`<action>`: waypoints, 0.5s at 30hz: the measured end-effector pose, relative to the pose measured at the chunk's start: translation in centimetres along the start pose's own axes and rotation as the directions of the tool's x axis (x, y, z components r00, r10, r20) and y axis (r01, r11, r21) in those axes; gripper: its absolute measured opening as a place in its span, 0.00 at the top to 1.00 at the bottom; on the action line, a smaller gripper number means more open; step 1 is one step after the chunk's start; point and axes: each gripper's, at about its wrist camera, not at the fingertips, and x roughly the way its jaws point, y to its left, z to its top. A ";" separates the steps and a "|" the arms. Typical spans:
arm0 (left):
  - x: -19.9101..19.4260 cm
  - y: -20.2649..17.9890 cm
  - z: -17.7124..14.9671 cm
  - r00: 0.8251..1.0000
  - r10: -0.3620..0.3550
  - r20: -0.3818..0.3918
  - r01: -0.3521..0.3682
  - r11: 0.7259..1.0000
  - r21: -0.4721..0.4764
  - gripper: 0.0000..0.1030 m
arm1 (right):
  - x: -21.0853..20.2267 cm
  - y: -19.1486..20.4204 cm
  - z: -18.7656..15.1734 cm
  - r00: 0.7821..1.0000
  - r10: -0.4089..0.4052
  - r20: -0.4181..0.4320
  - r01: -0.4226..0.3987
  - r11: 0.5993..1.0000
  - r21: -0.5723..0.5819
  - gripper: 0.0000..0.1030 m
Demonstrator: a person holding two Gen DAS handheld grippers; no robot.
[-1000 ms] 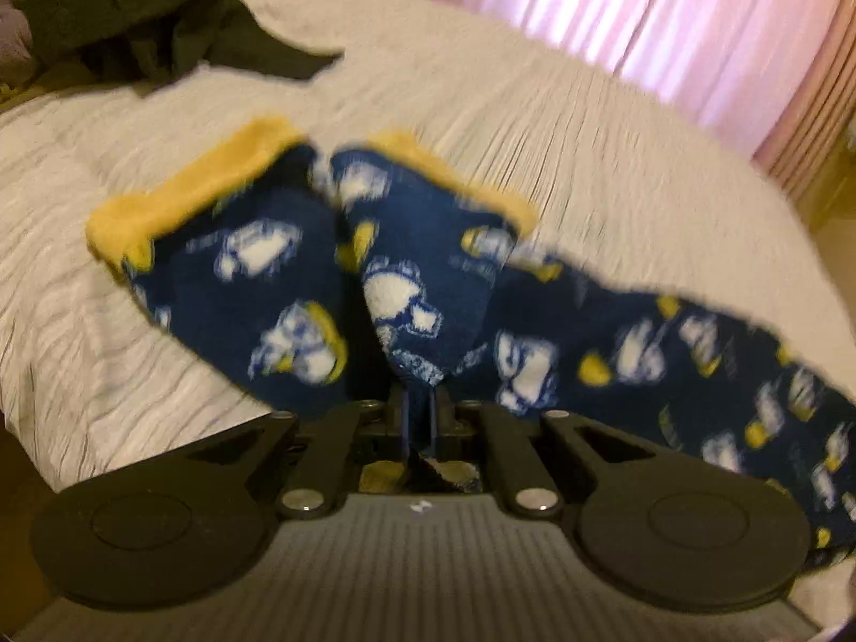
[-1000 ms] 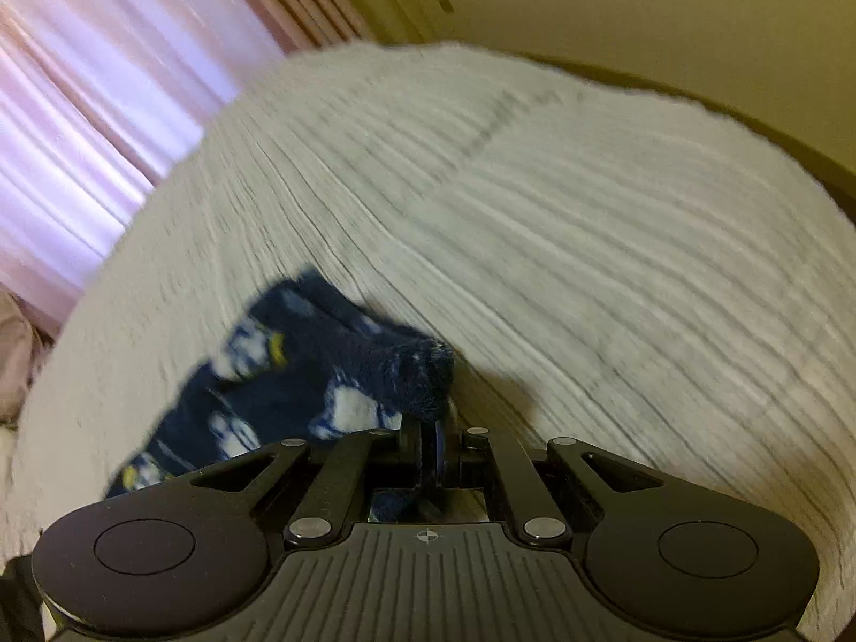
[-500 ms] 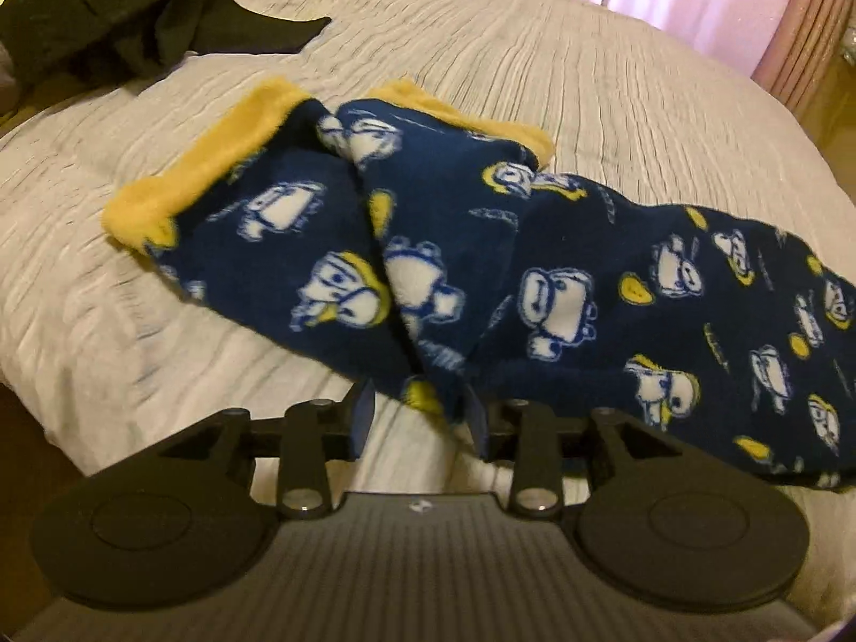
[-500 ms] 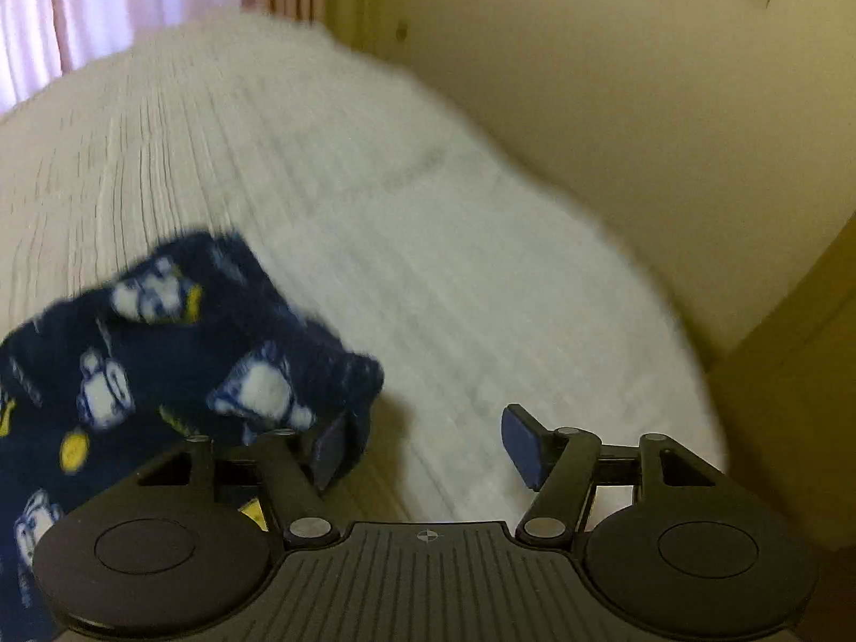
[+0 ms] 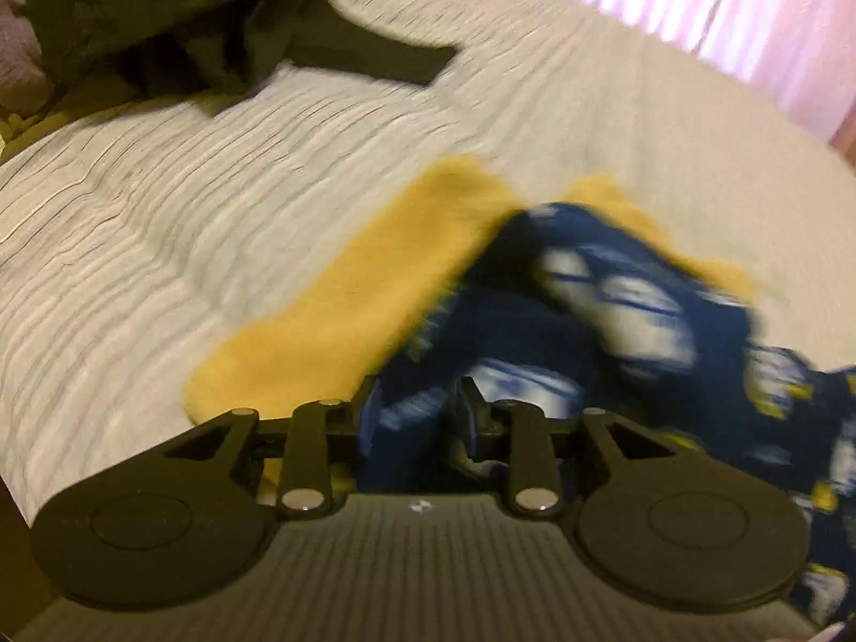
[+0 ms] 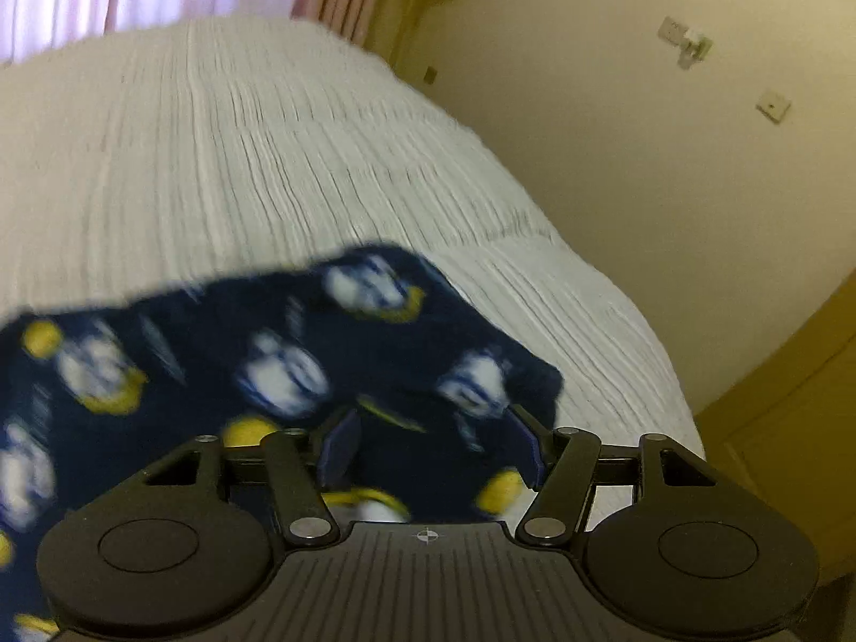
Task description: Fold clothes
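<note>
Navy fleece pajama pants (image 5: 615, 299) with white and yellow cartoon prints and yellow cuffs (image 5: 353, 310) lie on the white ribbed bedspread (image 5: 214, 203). My left gripper (image 5: 417, 417) is open, its jaws over the navy fabric beside a yellow cuff. In the right wrist view the other end of the pants (image 6: 267, 364) lies flat. My right gripper (image 6: 433, 438) is open wide with the fabric's corner between its fingers. Both views are motion-blurred.
A heap of dark green-black clothes (image 5: 176, 16) lies at the bed's far left. Pink curtains (image 5: 722, 10) hang behind the bed. A cream wall (image 6: 669, 134) and the bed's right edge (image 6: 658, 374) show on the right, with a wooden floor below.
Both grippers were shut on the pants a second ago, then opened and let go. Now the left has moved toward the yellow cuff, and the right has moved over the pants' corner.
</note>
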 end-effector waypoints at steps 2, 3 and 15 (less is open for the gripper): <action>0.4 1.7 1.4 1.000 -0.013 -0.009 0.012 0.999 -0.036 0.87 | -2.3 2.5 0.4 0.992 0.087 0.087 -0.087 0.996 -0.006 0.40; 0.2 2.4 2.1 1.000 -0.019 -0.007 0.018 0.999 -0.050 0.87 | -3.4 4.0 0.3 0.979 0.176 0.106 -0.175 0.984 -0.012 0.40; -2.7 9.6 5.4 0.993 -0.118 -0.015 0.113 0.972 -0.205 0.81 | -2.1 31.0 -2.0 0.382 0.896 -0.224 -0.814 0.441 0.378 0.40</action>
